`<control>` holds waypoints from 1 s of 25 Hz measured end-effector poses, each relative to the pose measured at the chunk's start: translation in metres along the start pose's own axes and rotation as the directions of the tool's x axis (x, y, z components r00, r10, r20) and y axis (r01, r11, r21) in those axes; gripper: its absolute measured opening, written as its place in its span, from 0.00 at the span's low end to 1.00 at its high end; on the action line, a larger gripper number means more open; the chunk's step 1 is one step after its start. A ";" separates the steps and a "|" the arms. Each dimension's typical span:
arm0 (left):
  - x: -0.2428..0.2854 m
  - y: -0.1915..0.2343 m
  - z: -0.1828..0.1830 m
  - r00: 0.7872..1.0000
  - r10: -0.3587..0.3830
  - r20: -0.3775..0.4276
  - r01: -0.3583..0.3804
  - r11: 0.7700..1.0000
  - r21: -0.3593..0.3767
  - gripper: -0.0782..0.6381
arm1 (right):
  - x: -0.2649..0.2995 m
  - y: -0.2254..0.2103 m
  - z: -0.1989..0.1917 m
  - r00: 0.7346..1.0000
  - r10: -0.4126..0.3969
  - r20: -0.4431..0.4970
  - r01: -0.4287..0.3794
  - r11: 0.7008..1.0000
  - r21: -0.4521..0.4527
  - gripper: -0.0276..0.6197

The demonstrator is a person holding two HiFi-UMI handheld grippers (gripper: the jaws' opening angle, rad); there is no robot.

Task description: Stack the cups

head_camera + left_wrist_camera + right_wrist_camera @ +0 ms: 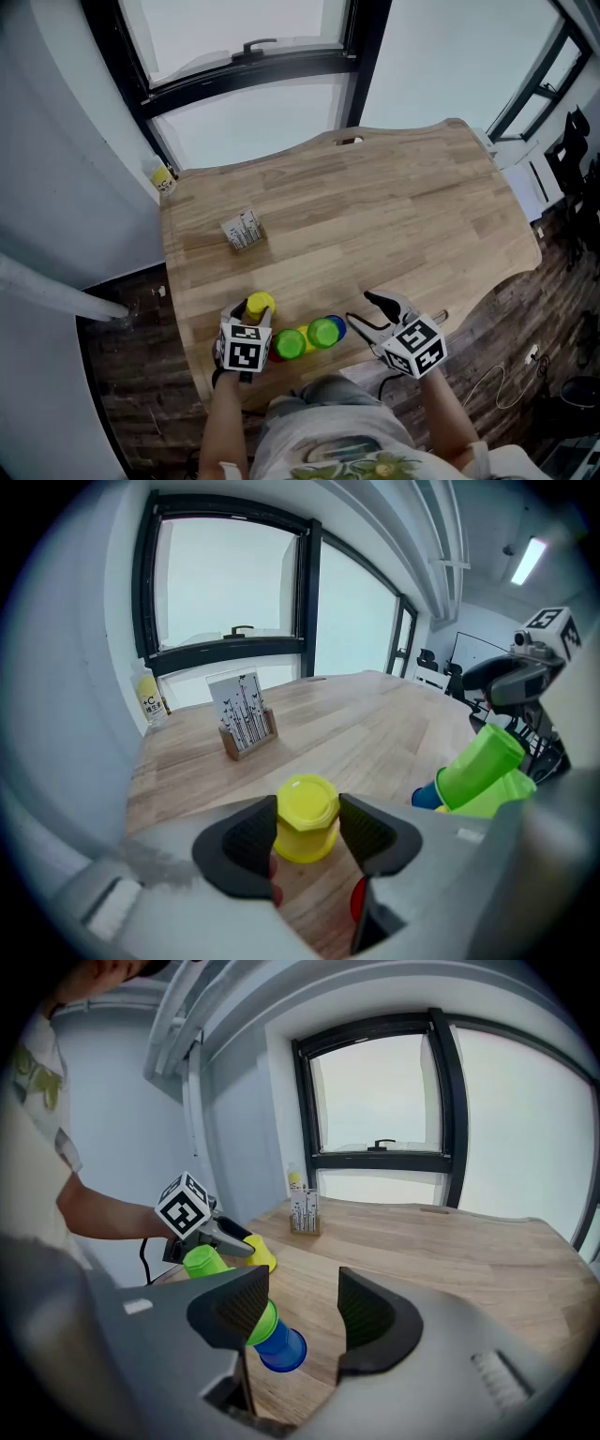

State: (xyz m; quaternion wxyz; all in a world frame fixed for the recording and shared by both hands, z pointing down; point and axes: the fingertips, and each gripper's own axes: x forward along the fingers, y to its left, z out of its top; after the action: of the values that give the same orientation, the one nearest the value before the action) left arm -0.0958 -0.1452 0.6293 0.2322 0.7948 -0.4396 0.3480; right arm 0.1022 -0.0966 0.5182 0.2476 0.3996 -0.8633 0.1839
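Observation:
A yellow cup (261,304) (307,816) stands upside down near the table's front edge. My left gripper (254,315) (307,808) is shut on it, one pad on each side. To its right a nested row of cups lies on its side: a green cup (290,344) (480,757), a second green cup (323,332) and a blue cup (338,325) (281,1347) at the end. My right gripper (361,309) (305,1302) stands open just right of the blue end, with nothing between its fingers. Small red patches show under the left jaws; I cannot tell what they are.
A small card holder (243,231) (244,716) stands on the wooden table (394,206) at the left. A yellow bottle (165,178) (148,697) sits on the sill beyond the table's corner. The person's body is close to the front edge.

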 end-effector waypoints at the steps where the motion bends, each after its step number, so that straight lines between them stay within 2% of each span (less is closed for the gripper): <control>1: -0.003 0.000 0.003 1.000 0.001 0.008 -0.001 1.000 0.003 0.42 | -0.001 0.001 0.001 1.000 0.000 0.004 0.000 1.000 -0.001 0.39; 10: -0.032 0.004 0.017 0.998 0.040 0.041 -0.040 0.999 0.018 0.42 | -0.013 0.009 0.003 0.999 -0.003 0.035 0.004 1.000 -0.013 0.39; 25: -0.109 -0.002 0.057 0.979 0.077 0.190 -0.087 0.995 0.046 0.42 | -0.033 0.027 0.005 0.997 0.011 0.081 -0.009 1.000 -0.027 0.37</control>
State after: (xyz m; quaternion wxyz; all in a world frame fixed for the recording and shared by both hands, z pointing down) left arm -0.1144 -0.1241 0.5093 0.1536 0.8114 -0.4823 0.2924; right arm 0.0984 -0.0630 0.4916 0.2168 0.3989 -0.8770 0.1572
